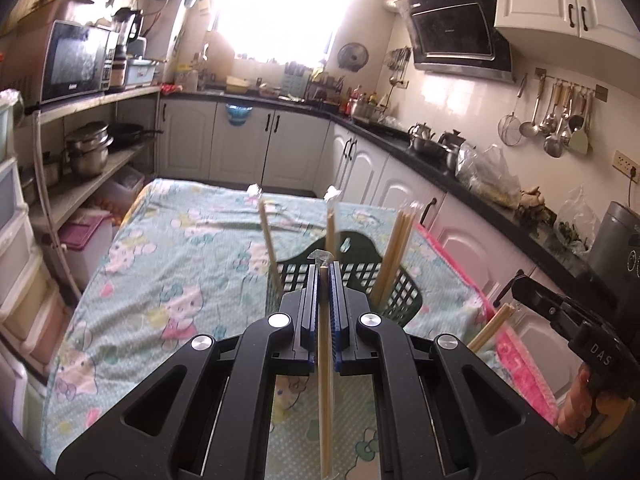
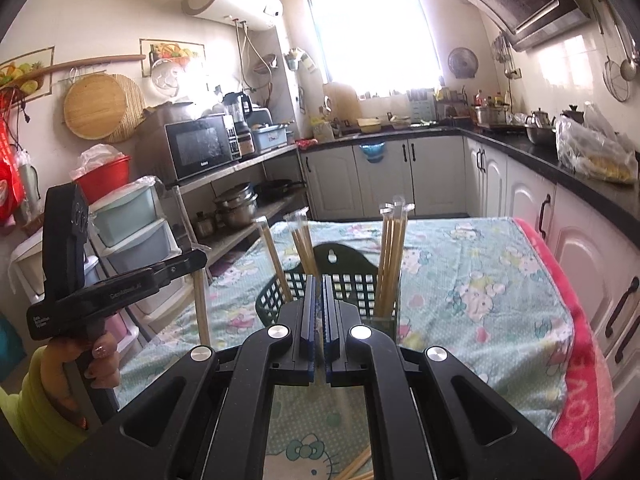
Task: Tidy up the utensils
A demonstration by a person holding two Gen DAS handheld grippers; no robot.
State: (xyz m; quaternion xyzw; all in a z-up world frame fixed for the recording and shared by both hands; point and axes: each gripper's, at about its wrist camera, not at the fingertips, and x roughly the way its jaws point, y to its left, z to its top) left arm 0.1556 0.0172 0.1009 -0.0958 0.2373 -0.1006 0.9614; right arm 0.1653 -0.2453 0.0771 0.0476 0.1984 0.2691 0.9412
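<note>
Left tool (image 1: 324,276) clamped on 1 wrapped chopstick pair (image 1: 325,360), right tool (image 2: 319,292) clamped on another chopstick pair (image 2: 320,344), dark basket (image 2: 344,284) at frame centre on counter (image 2: 480,300)

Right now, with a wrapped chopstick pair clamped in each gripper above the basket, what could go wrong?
1. The left gripper holds its long wrapped wooden chopsticks lengthwise; they could slip or tilt on the way down.
2. The dark green plastic lattice basket already holds leaning bundles; a new pair may knock them or tip the light basket.
3. The right gripper works close by, so the tools could collide.
</note>
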